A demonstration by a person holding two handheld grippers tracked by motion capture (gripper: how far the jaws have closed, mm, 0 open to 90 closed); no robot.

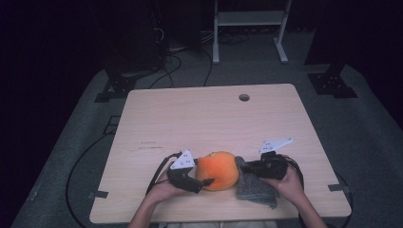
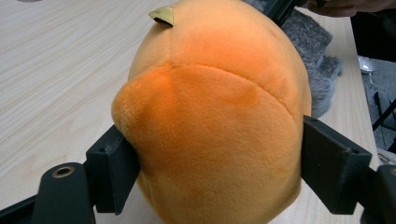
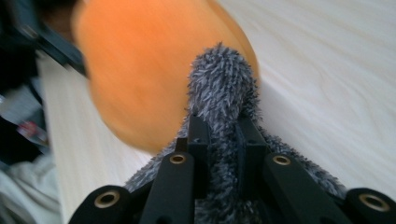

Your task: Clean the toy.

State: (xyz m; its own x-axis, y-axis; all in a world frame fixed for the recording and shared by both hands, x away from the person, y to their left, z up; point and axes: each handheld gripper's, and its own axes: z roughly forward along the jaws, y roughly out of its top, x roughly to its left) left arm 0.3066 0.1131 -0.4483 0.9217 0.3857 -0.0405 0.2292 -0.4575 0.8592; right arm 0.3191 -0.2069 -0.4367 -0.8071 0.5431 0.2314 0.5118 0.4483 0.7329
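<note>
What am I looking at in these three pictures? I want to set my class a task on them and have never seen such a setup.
A person sits at a wooden table with a hand-held two-jaw tool in each hand. One picture looks down from above; the other two come from cameras riding on the tools. The left tool has its jaws on both sides of an orange plush toy, pressing into it. The right tool is shut on a fold of a grey fuzzy cloth that lies beside the toy and touches it.
</note>
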